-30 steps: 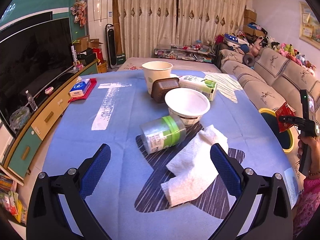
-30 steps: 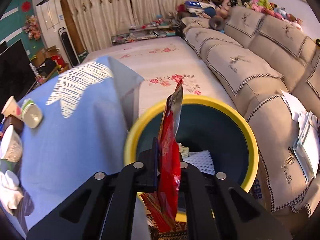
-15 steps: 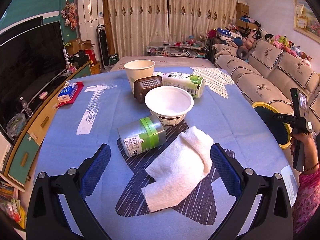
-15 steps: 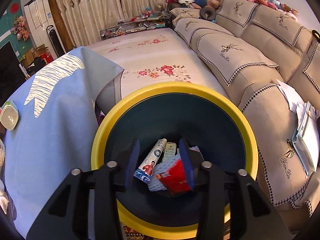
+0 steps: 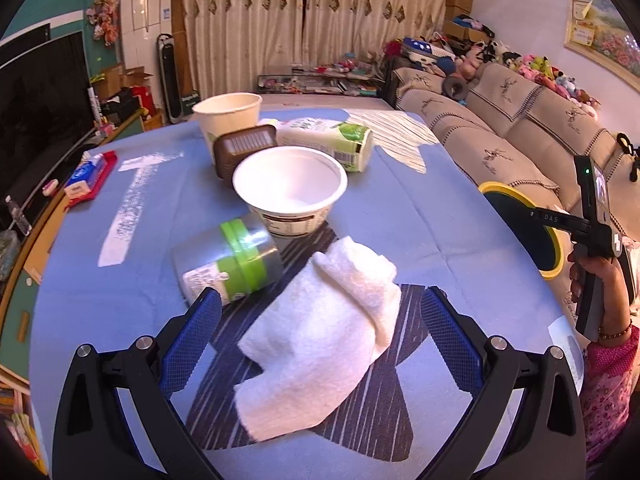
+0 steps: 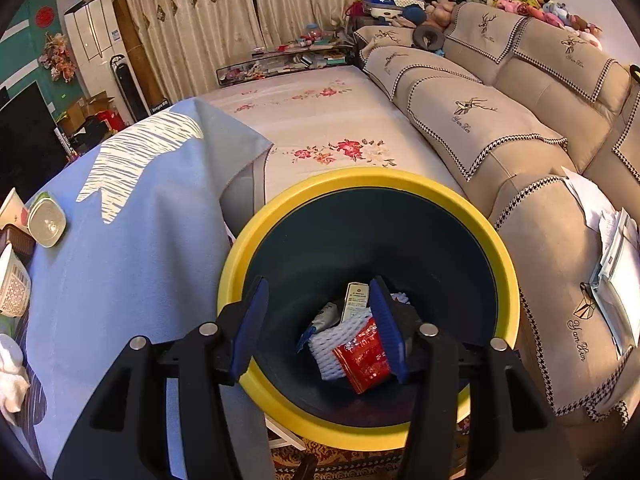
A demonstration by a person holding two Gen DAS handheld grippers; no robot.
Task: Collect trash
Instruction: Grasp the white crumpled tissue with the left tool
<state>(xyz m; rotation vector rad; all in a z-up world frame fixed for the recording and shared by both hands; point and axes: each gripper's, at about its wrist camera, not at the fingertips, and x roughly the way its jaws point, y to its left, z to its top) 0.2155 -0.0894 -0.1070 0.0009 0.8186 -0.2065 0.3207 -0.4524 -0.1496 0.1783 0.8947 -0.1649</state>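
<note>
A crumpled white paper towel (image 5: 320, 332) lies on the blue tablecloth, with my left gripper (image 5: 320, 332) open around it and its blue pads (image 5: 192, 332) apart from it on each side. Behind the towel are a tipped grey jar with a green band (image 5: 228, 260), a white tub (image 5: 290, 188), a brown tray (image 5: 244, 148), a paper cup (image 5: 228, 118) and a green carton (image 5: 332, 140). My right gripper (image 6: 318, 324) hangs over the yellow-rimmed bin (image 6: 508, 280), its jaws opening with nothing between them. The red wrapper (image 6: 364, 356) lies inside the bin on white foam netting (image 6: 328, 348).
A beige sofa (image 6: 500, 120) runs along the right of the bin, with papers (image 6: 612, 256) on its seat. A floral mat (image 6: 320, 120) covers the surface beyond the tablecloth. A TV cabinet (image 5: 24, 240) lines the left edge, and a red tissue pack (image 5: 90, 174) lies at the table's left.
The right gripper let go of the red wrapper, which dropped into the bin, and its jaws have widened. The left gripper moved in closer over the paper towel.
</note>
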